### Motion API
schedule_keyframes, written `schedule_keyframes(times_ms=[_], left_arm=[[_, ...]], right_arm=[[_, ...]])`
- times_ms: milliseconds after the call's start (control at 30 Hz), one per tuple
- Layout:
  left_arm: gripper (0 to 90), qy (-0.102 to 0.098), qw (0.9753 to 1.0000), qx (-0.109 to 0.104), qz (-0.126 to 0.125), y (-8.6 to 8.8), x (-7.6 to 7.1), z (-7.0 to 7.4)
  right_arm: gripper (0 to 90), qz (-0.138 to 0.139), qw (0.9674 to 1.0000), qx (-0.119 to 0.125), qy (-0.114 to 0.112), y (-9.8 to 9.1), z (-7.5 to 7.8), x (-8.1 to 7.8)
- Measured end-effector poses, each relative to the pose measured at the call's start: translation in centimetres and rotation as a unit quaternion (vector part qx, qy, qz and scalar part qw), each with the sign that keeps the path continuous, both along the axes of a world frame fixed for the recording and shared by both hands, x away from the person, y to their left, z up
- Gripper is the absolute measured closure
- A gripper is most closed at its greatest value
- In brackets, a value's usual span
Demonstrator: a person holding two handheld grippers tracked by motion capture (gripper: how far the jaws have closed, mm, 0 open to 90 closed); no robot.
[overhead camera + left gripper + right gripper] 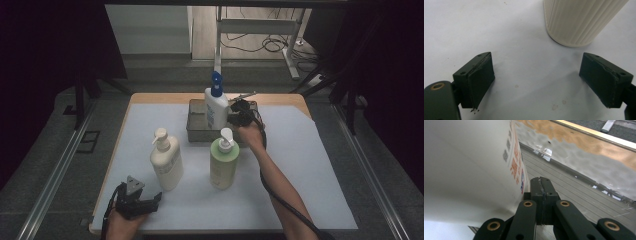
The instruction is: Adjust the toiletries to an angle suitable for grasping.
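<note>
A white sheet (pixel 300 165) covers the table; a metal tray (pixel 196 122) sits at upper centre of the high view, its interior largely hidden by the white blue-capped bottle (pixel 215 107) standing in it. The right gripper (pixel 240 111), jaws pressed together empty, lies just beside that bottle, whose top is cut off in the right gripper view. At lower left, the left gripper (pixel 150 200) rests wide apart near a cream pump bottle (pixel 166 160).

A: Where is the white bottle with the blue spray top (pixel 216 106)?
B: It stands up straight in the grey metal tray (pixel 196 131) at the back of the table. It has blue and orange print on its side.
</note>
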State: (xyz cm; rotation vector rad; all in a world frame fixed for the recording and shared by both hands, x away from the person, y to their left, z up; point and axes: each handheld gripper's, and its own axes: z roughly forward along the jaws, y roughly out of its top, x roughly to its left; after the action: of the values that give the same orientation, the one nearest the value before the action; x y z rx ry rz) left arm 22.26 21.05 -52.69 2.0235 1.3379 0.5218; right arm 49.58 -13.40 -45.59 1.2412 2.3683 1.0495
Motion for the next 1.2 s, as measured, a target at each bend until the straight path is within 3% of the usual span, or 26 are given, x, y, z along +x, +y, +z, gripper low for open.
schedule_keyframes(times_ms=[433,1200], left_arm=[[12.0,0.000,1.0000,0.000,0.000,0.0,0.0,0.0],[12.0,0.000,1.0000,0.000,0.000,0.0,0.0,0.0]], right_arm=[[89.6,0.014,0.9998,0.008,0.008,1.2,-0.2,-0.2],[89.5,0.037,0.9993,-0.001,0.009,3.0,-0.6,-0.2]])
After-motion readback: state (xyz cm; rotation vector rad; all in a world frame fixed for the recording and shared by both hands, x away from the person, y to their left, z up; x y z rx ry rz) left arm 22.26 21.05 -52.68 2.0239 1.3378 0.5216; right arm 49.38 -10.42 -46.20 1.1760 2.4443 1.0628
